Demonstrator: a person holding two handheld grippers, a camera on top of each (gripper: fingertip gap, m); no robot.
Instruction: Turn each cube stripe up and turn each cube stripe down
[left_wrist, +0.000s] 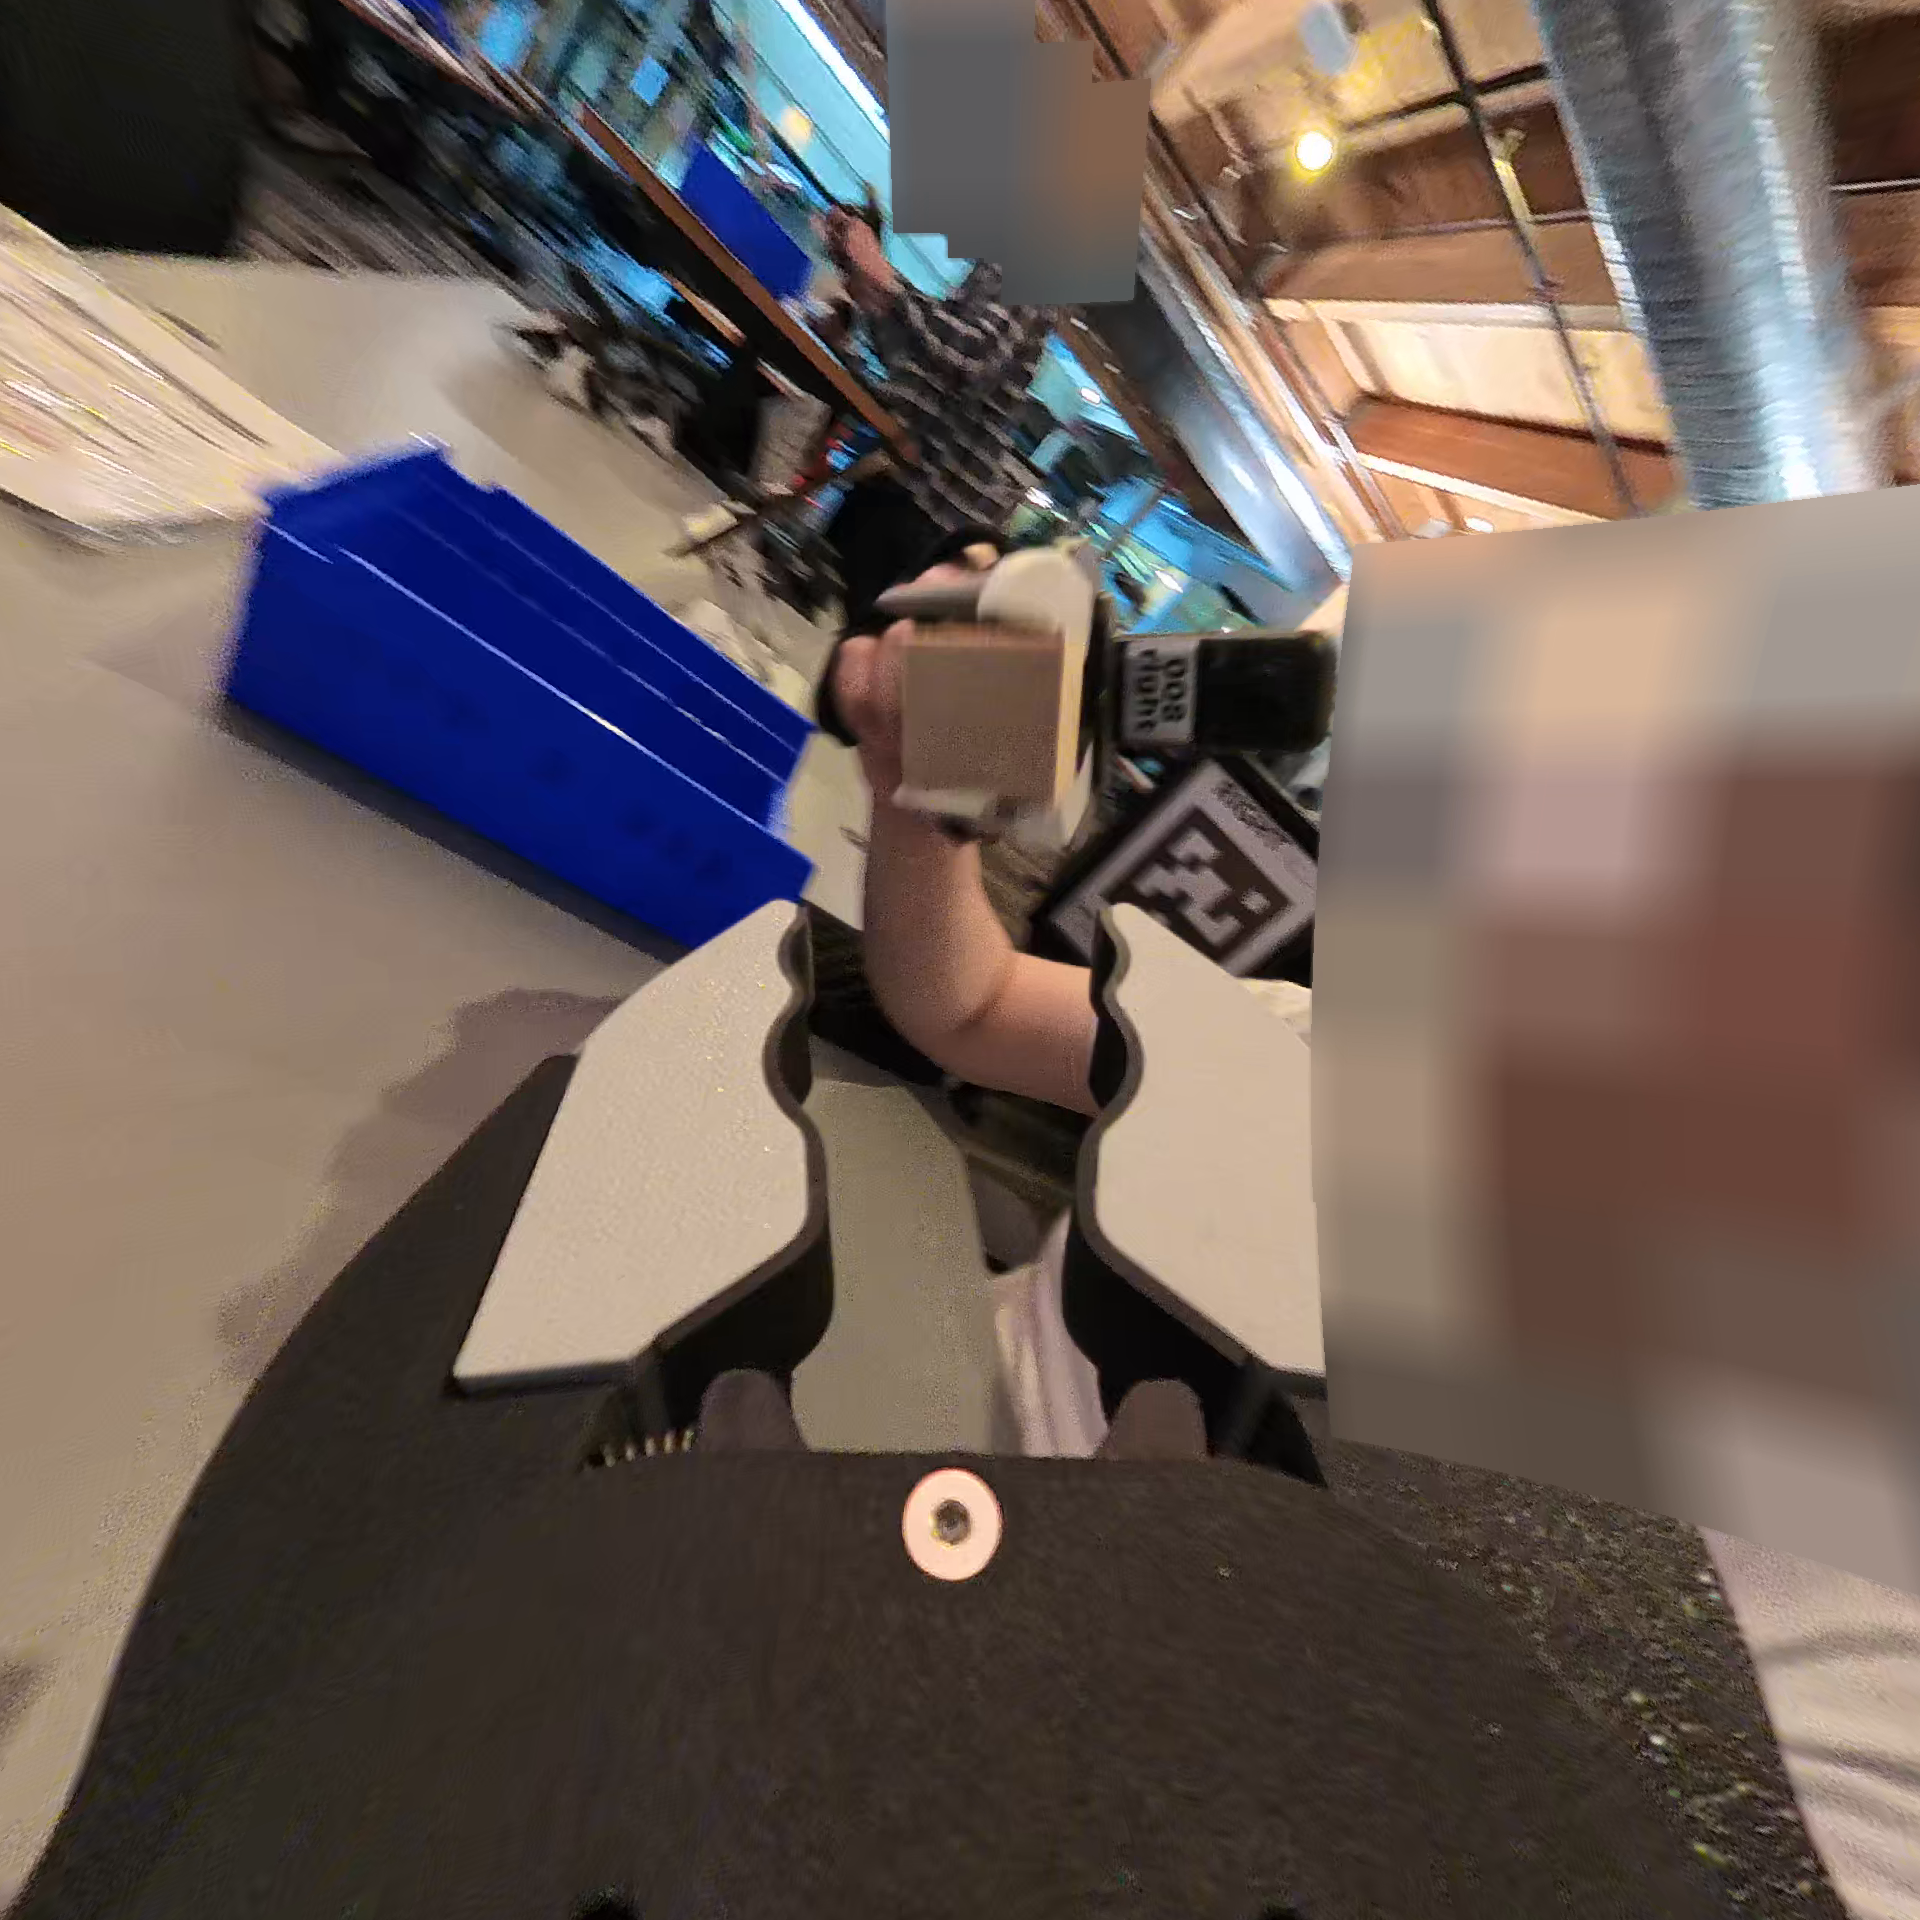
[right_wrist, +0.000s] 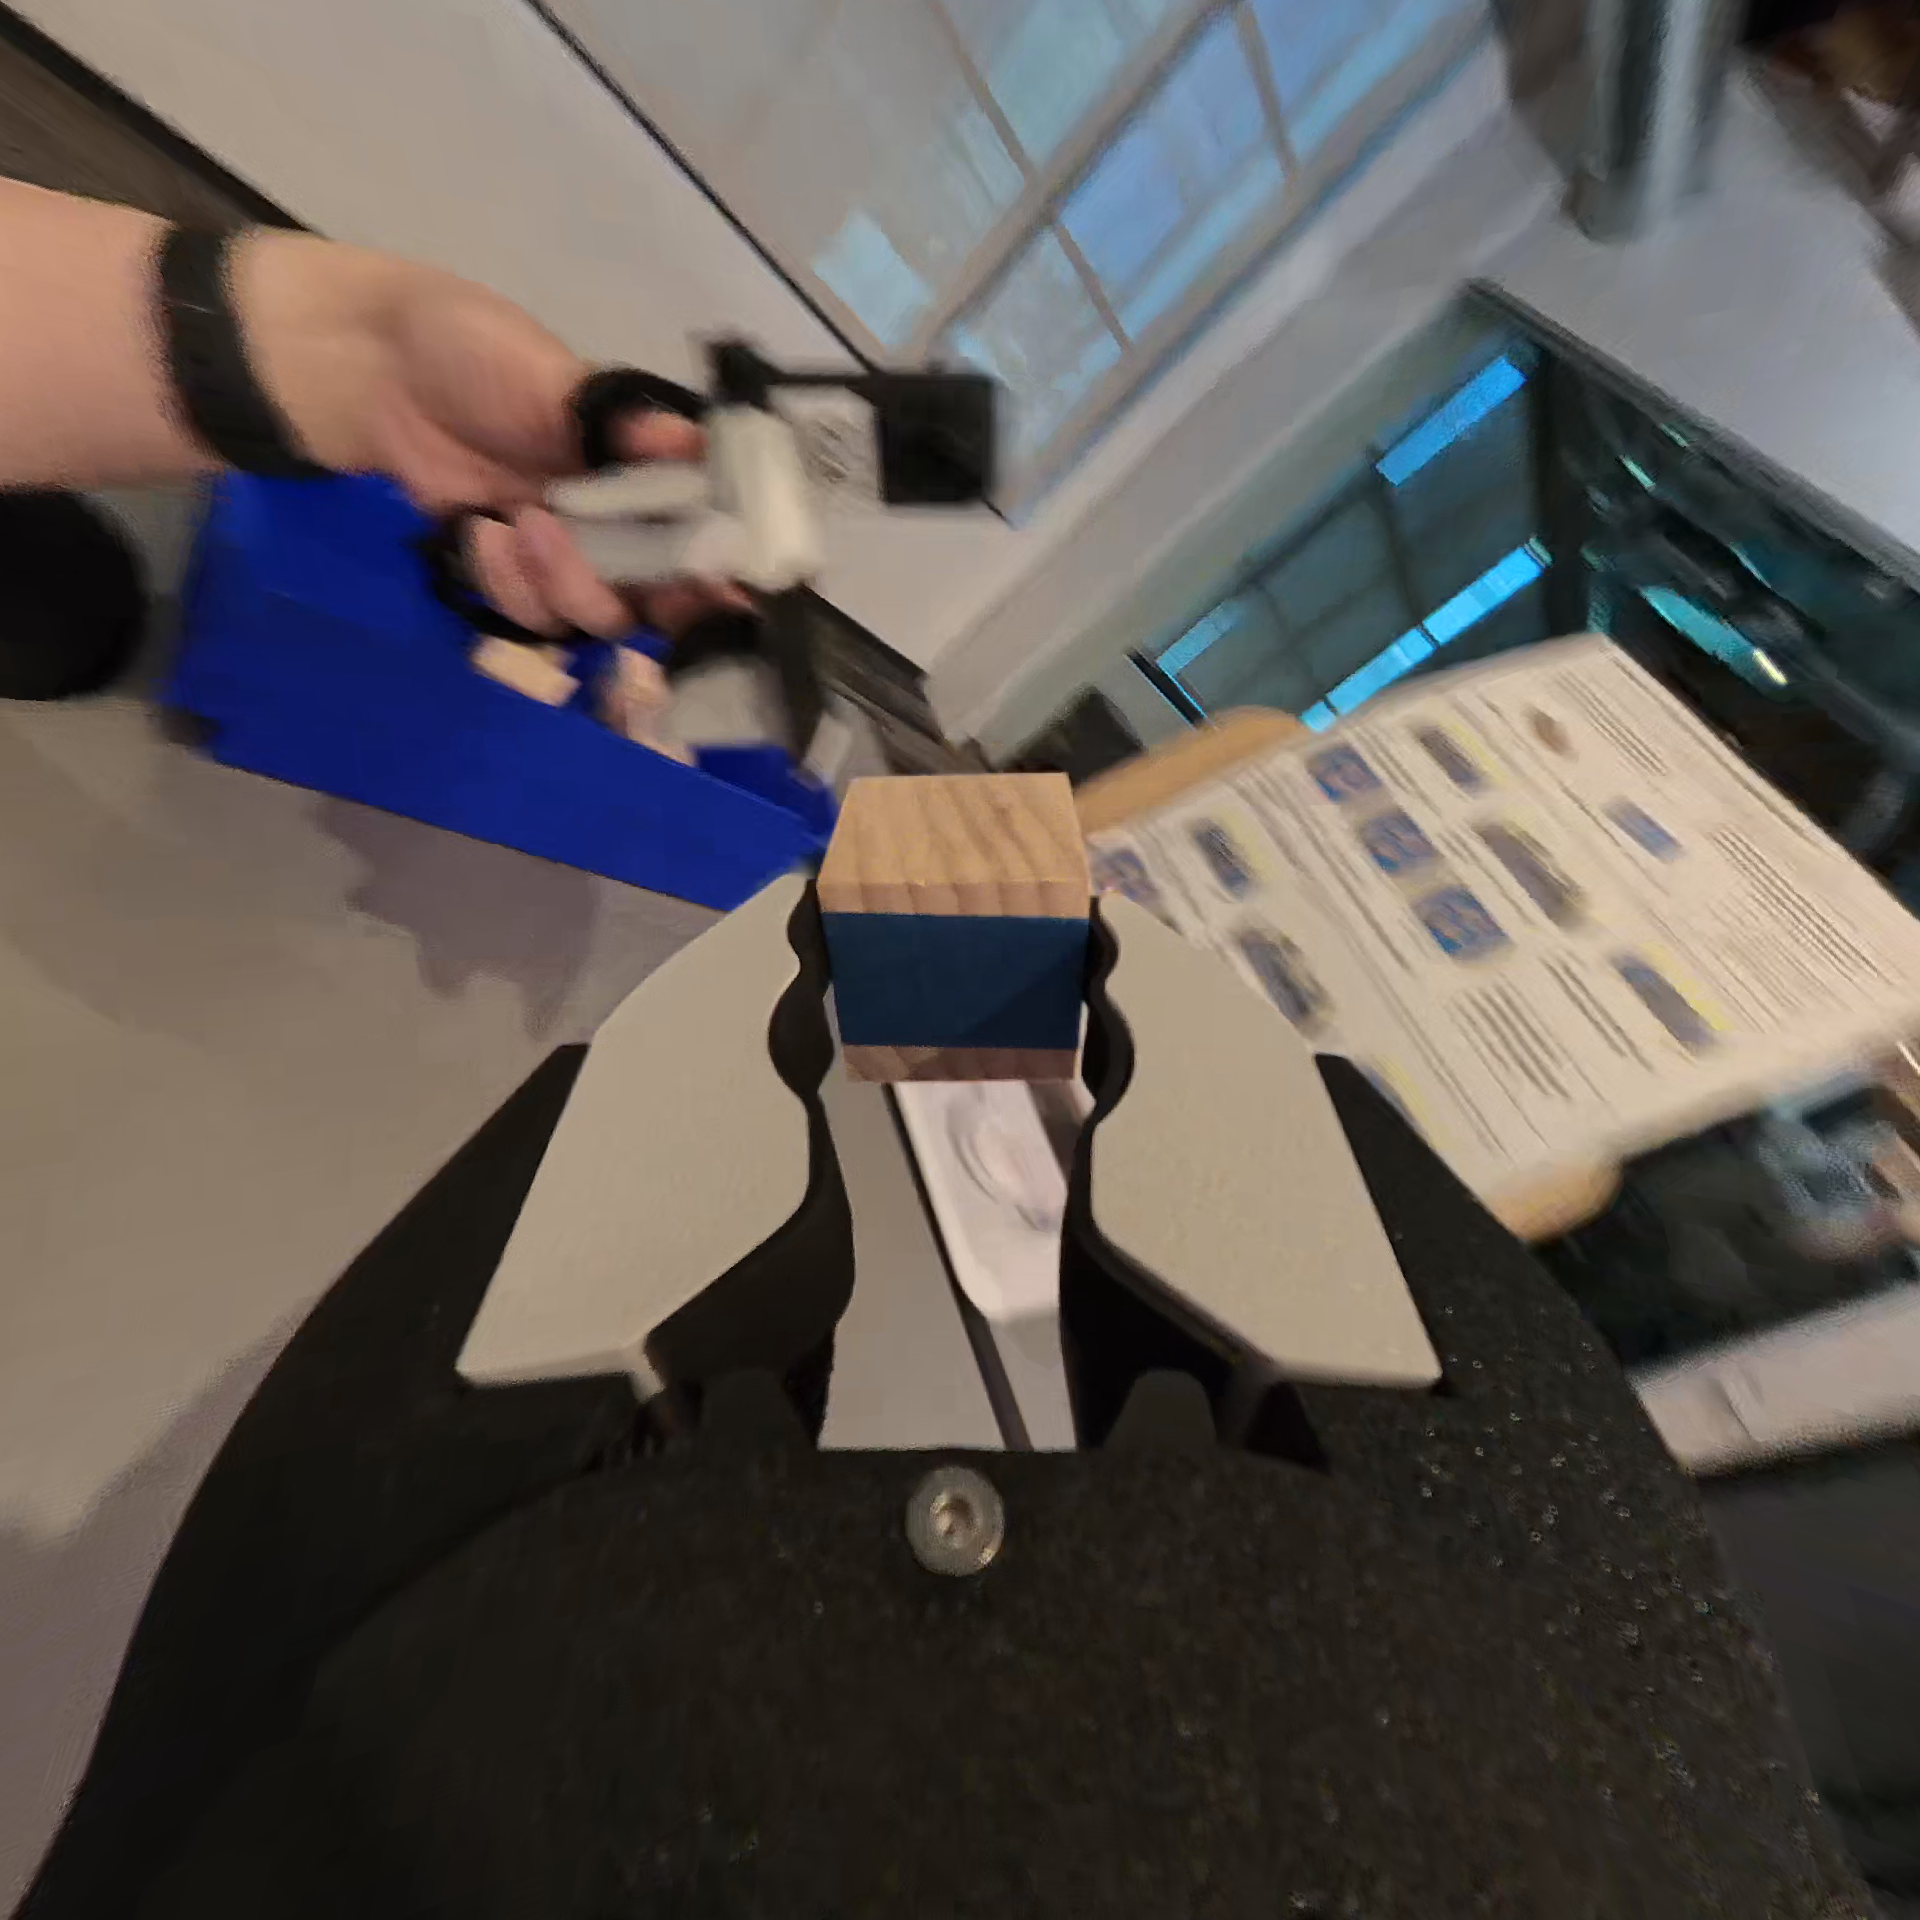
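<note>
Grey tabletop (right_wrist: 208, 1039) fills the near ground; the right gripper (right_wrist: 954, 987) clamps a pale wooden cube with a dark blue stripe (right_wrist: 954, 935), lifted clear of it. Farther off, the left gripper (left_wrist: 951, 997) is parted and empty; beyond lies a blue plastic bin (left_wrist: 499, 707).

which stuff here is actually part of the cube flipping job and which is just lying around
Part of the job:
- striped wooden cube, held in the right claw
- blue bin holding more cubes
- left claw, open and empty

Lying about:
- printed sheets
- grey table
</note>
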